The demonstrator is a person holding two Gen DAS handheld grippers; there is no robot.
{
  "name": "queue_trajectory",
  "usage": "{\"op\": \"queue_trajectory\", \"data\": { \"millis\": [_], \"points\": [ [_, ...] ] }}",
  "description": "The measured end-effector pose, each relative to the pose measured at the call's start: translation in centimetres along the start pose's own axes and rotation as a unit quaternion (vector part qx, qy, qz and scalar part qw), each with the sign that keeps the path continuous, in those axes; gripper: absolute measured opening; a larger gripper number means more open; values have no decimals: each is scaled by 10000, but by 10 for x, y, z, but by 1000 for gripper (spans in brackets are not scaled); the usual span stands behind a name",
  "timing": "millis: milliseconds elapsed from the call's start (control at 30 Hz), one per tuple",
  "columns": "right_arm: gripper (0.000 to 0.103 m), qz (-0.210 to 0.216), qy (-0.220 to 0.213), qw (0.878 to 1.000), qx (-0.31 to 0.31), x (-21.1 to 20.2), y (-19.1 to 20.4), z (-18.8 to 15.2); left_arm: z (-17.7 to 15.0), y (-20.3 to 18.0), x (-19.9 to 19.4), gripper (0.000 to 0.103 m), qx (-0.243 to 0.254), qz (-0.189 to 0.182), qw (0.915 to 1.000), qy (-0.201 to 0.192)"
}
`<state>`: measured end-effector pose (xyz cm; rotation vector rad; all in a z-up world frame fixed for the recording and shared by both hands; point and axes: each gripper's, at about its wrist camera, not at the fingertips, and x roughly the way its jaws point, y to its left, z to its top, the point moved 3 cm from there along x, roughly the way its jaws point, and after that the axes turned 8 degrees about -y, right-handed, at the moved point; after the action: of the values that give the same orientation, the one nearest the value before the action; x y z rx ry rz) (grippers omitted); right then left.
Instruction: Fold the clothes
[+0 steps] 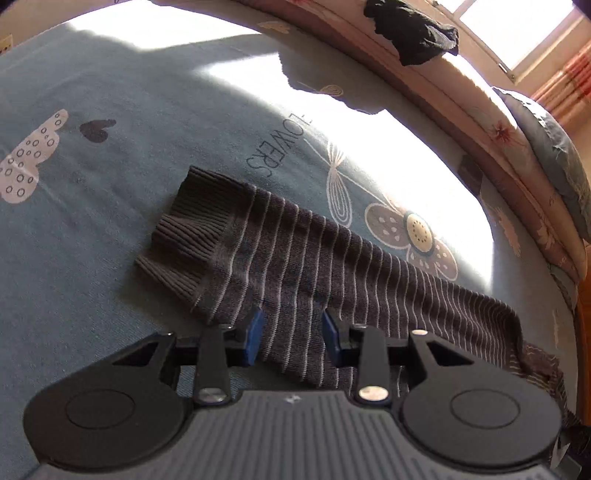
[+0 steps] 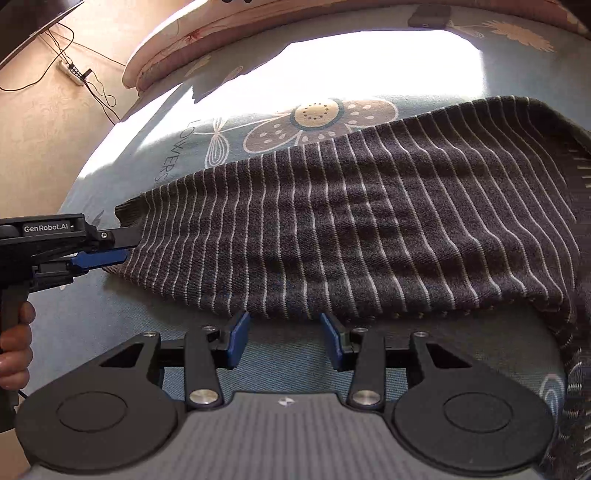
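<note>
Sweater (image 2: 369, 229) body runs off right edge in both views, so full shape is unknown. Left gripper (image 2: 122, 245) tips overlap the cuff; can't tell contact. Hand (image 2: 14, 343) cut by left edge. Bedsheet (image 1: 92, 221) far part blown out by sun; print lost there. Dark cloth (image 1: 410, 29) far off, type unclear.

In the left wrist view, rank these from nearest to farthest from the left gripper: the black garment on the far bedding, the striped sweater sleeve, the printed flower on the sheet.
1. Striped sweater sleeve: lies right at the left gripper, between its open fingers.
2. Printed flower: beyond the sleeve, to the right.
3. Black garment: top of the view, on the far bedding.
</note>
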<state>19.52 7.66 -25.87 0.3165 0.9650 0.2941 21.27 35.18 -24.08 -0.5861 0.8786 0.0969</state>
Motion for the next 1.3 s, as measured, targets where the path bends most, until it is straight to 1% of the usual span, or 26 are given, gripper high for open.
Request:
{"op": "queue_trajectory", "data": {
  "millis": [33, 67, 100, 133, 167, 200, 267, 300, 333, 367, 433, 467, 567, 633, 733, 767, 800, 833, 867, 900, 933, 1000, 1033, 1100, 1167, 1300],
  "points": [
    [48, -51, 53, 10000, 47, -3, -7, -4, -4, 10, -2, 33, -376, 32, 9993, -38],
    [48, -100, 84, 9999, 74, -6, -13, -7, -9, 24, -3, 33, -854, 52, 9963, -77],
    [48, -122, 82, 9998, 103, -9, -17, -10, -14, 37, -4, 33, -1311, 116, 9912, -118],
    [48, -122, 78, 9998, 130, -11, -20, -11, -19, 50, -4, 34, -1772, 127, 9839, -172],
    [48, -121, 74, 9998, 156, -13, -23, -12, -24, 61, -3, 35, -2199, 39, 9752, -244],
    [48, -128, 62, 9998, 169, -14, -24, -13, -28, 69, -2, 36, -2473, -57, 9684, -328],
    [48, -123, 58, 9997, 184, -14, -25, -12, -33, 80, 2, 36, -2824, -261, 9573, -557],
    [48, -119, 61, 9997, 190, -13, -25, -12, -34, 83, 4, 39, -2956, -353, 9525, -648],
    [48, -112, 63, 9997, 198, -13, -24, -11, -33, 86, 7, 44, -3119, -476, 9458, -765],
    [48, -88, 61, 9998, 195, -12, -23, -10, -33, 89, 10, 46, -3284, -602, 9385, -884],
    [48, -45, 33, 9999, 141, -11, -20, -8, -32, 93, 18, 47, -3448, -743, 9302, -1018],
    [48, -32, 40, 9999, 121, -10, -18, -7, -30, 94, 21, 47, -3440, -822, 9291, -1083],
    [48, 29, 63, 9999, 109, -7, -13, -4, -24, 93, 27, 48, -3213, -951, 9344, -1212],
    [48, 61, 69, 9999, 79, -6, -10, -2, -23, 95, 29, 48, -3125, -1030, 9352, -1307],
    [48, 80, 60, 9999, -20, -4, -6, 1, -19, 98, 34, 48, -3073, -1129, 9334, -1472],
    [48, 86, 59, 9999, -43, -3, -5, 1, -17, 97, 35, 48, -2992, -1118, 9359, -1488],
    [48, 91, 59, 9999, -65, -2, -3, 2, -14, 94, 36, 46, -2815, -1079, 9418, -1486],
    [48, 101, 63, 9999, -72, -2, -3, 2, -11, 90, 37, 38, -2660, -964, 9483, -1440],
    [48, 102, 65, 9999, -81, -2, -2, 2, -8, 87, 38, 32, -2506, -841, 9544, -1389],
    [48, 84, 61, 9999, -86, -1, -2, 2, -5, 86, 38, 12, -2339, -614, 9619, -1277],
    [48, 87, 68, 9999, -103, -1, 0, 2, -3, 84, 38, 4, -2168, -376, 9686, -1157],
    [48, 94, 81, 9998, -139, 0, 2, 2, 5, 81, 38, 4, -1968, -240, 9747, -1031],
    [48, 106, 79, 9997, -204, -1, 4, 2, 10, 77, 37, 4, -1779, -141, 9791, -979],
    [48, 132, 74, 9993, -336, -1, 9, 2, 21, 71, 38, 4, -1468, -14, 9848, -929],
    [48, 139, 39, 9990, -414, -2, 12, 3, 33, 71, 40, 4, -1402, 30, 9861, -895],
    [49, 178, 16, 9991, -395, -3, 14, 6, 60, 67, 47, 2, -1083, 17, 9902, -887]
  ]
}}
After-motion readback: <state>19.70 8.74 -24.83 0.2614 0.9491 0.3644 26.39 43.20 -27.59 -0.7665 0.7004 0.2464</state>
